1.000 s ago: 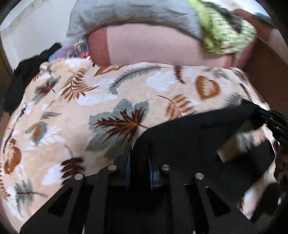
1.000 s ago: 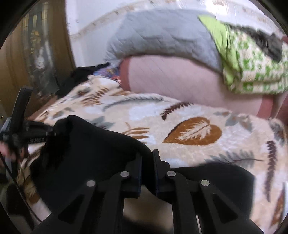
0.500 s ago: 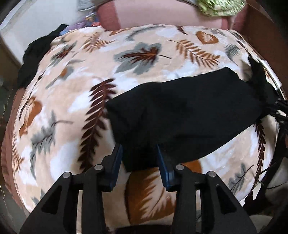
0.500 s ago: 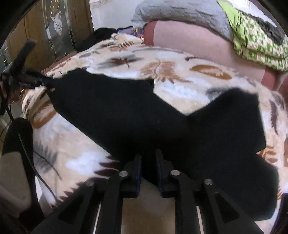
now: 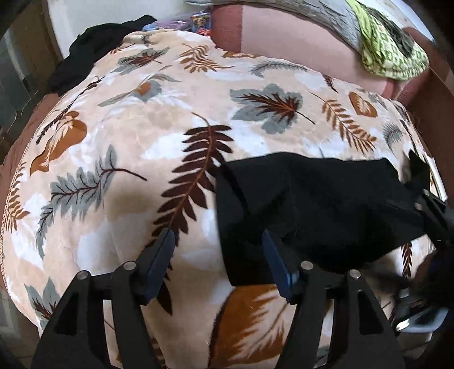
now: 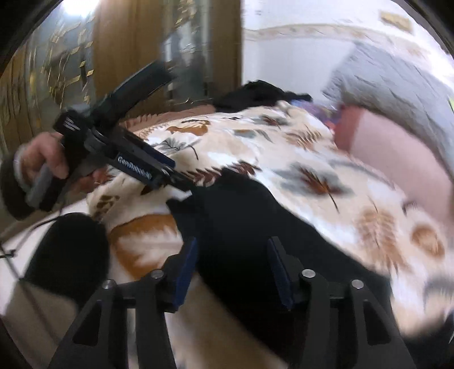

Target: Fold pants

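The black pants (image 5: 312, 210) lie folded on the leaf-patterned blanket (image 5: 159, 136) near the bed's front edge. My left gripper (image 5: 218, 255) is open, its jaws wide apart; the pants' near left corner lies partly between them, not clamped. My right gripper (image 6: 231, 261) is open too, with the black cloth (image 6: 244, 221) lying between and beyond its jaws. The left gripper also shows from the side in the right wrist view (image 6: 159, 173), held by a hand. The right gripper shows at the right edge of the left wrist view (image 5: 434, 210), at the pants' far end.
A pink bolster (image 5: 298, 42) with a grey quilt (image 5: 326, 14) and a green patterned cloth (image 5: 391, 48) lies along the back of the bed. Another dark garment (image 5: 93, 54) lies at the back left corner. A wooden door (image 6: 119, 48) stands to the left.
Both grippers have let go of the pants and opened. The pants, held up a second ago, now lie flat on the blanket. The right view has swung left and is blurred.
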{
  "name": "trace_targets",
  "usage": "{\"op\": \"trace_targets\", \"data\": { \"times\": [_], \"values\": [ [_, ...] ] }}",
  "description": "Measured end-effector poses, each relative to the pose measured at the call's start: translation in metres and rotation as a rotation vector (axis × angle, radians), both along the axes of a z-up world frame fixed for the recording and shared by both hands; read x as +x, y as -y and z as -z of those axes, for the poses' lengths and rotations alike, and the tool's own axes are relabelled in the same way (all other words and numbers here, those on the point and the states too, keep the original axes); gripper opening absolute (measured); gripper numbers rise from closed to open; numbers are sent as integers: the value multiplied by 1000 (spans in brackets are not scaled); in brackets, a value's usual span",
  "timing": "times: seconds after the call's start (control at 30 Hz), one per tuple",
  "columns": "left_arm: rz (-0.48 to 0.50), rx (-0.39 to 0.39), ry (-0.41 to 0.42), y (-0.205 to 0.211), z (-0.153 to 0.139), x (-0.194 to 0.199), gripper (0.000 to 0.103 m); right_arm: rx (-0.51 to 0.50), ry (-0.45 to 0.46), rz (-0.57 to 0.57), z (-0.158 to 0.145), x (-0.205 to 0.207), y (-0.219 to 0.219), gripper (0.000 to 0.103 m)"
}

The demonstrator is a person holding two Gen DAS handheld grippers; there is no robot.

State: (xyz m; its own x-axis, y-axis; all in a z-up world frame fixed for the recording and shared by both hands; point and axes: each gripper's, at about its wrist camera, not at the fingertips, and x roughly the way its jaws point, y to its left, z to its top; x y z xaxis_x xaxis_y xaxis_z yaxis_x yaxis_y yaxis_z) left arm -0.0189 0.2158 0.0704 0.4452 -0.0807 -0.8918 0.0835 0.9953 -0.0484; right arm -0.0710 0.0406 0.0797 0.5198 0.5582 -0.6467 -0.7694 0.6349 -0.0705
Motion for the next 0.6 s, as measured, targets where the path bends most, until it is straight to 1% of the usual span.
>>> {"op": "trace_targets", "data": {
  "times": [0.03, 0.1, 0.13, 0.17, 0.2, 0.23, 0.27, 0.33, 0.37, 0.4, 0.47, 0.5, 0.53, 0.6],
  "values": [
    [-11, -4, 4, -5, -1, 1, 64, -12, 6, -6, 5, 7, -11, 55],
    [-33, 6, 20, -14, -6, 1, 64, -82, 9, 3, 16, 25, -31, 44],
    [-48, 19, 31, -21, -9, 1, 64, -107, -8, 18, 20, 36, -37, 7],
    [-59, 28, 38, -25, -12, -1, 64, -76, -52, 35, 20, 45, -36, 4],
    [-74, 38, 49, -34, -15, -2, 64, -6, -103, 62, 16, 53, -27, 4],
    [-79, 37, 53, -39, -16, -3, 64, 87, -166, 87, 10, 61, -14, 4],
    [-92, 29, 57, -47, -17, -4, 64, 156, -211, 110, 6, 65, -4, 4],
    [-114, 10, 57, -55, -17, -4, 64, 239, -273, 120, 4, 64, 9, 4],
    [-129, -4, 55, -59, -17, -4, 64, 243, -295, 94, 8, 60, 6, 4],
    [-142, -23, 56, -62, -17, -3, 64, 204, -307, 52, 17, 51, -5, 5],
    [-155, -46, 60, -61, -18, -2, 64, 121, -301, 15, 33, 39, -24, 15],
    [-156, -53, 62, -58, -18, -2, 64, 95, -296, 15, 40, 35, -29, 16],
    [-144, -58, 62, -53, -19, -2, 64, 105, -307, 27, 41, 35, -27, 18],
    [-109, -48, 61, -40, -21, -2, 64, 154, -352, 50, 34, 37, -13, 24]
  ]
}}
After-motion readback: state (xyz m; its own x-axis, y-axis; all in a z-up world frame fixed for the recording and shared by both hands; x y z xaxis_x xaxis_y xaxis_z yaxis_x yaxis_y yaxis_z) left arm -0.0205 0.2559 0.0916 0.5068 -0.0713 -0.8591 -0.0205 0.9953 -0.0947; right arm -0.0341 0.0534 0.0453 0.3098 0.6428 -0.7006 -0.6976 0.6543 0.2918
